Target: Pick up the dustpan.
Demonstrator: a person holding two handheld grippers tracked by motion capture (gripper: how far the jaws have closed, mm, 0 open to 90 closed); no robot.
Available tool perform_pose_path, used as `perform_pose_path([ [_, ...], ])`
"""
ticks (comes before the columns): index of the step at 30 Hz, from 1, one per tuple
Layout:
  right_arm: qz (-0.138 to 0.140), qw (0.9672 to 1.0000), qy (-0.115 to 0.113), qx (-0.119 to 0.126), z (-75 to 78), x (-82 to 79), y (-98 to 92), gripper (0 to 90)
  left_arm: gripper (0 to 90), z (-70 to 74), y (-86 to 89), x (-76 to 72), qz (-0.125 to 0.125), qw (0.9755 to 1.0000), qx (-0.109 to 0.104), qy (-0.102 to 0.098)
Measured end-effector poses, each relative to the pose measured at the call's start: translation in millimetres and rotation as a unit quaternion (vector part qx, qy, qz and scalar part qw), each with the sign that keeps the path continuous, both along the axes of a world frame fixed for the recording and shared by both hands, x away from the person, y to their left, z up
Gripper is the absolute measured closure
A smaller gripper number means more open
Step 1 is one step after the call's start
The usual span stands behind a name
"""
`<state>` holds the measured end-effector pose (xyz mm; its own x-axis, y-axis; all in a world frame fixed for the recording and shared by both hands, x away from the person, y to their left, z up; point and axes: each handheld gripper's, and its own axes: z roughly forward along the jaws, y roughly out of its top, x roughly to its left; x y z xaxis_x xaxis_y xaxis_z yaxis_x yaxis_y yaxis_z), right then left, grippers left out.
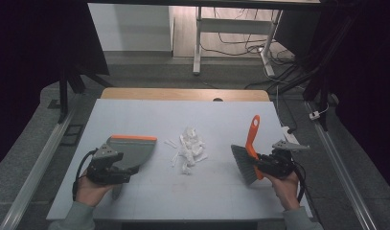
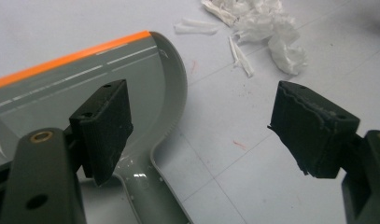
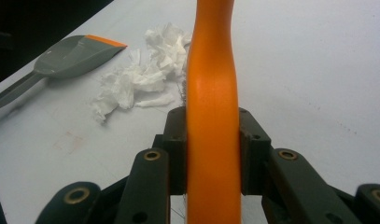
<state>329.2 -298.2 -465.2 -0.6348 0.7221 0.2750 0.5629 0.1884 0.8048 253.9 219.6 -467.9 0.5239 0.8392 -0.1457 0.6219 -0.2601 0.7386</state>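
**Brush clamped at the right, dustpan lying under open jaws at the left**

The right gripper is clamping the orange handle of a small brush. In the right gripper view the handle is running straight up between the two black jaws, whose pads are pressing on it from both sides. In the high view the brush's grey bristles are pointing toward the middle of the table, and the tip of the handle is pointing away from the person.

The left gripper is standing wide open, holding nothing. In its own view one pad is hanging over the grey dustpan, near where the pan narrows into its handle, while the other pad is sitting over bare table. Whether the first pad is touching the pan cannot be told. The dustpan is lying flat on the table at the left, its orange lip facing away from the person.

A pile of torn white paper scraps is lying between the dustpan and the brush, close to the pan's right edge and a little apart from the bristles. A few loose strips are lying on the dustpan side of the heap.

The person's hands are coming in from the near edge, one on each gripper.
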Motion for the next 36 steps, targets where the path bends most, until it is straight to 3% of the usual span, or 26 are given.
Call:
perform_pose_path([
  [6,-0.001,1.0000,-0.001,0.004,0.0,-0.1,-1.4,69.9,21.6,17.7,-1.5,5.3,0.003,0.9999,0.001,0.012],
  [14,0.001,1.0000,-0.002,0.000,1.1,-1.1,0.8,69.9,21.5,22.9,2.1,7.5,-0.006,0.9998,-0.006,0.020],
  [22,0.003,1.0000,-0.003,-0.003,0.4,-1.4,1.9,69.9,19.5,22.9,13.2,5.5,0.019,0.9988,0.021,0.041],
  [24,0.002,1.0000,-0.004,-0.004,0.9,-1.8,2.2,69.9,18.2,22.0,15.9,5.5,0.038,0.9975,0.028,0.053],
  [28,0.002,1.0000,-0.005,-0.005,1.3,-2.3,2.7,69.9,16.9,19.1,17.2,6.5,0.043,0.9962,0.033,0.067],
  [36,0.002,1.0000,-0.003,-0.006,0.2,-2.4,1.7,69.9,15.2,7.7,19.6,5.2,0.071,0.9903,0.045,0.110],
])
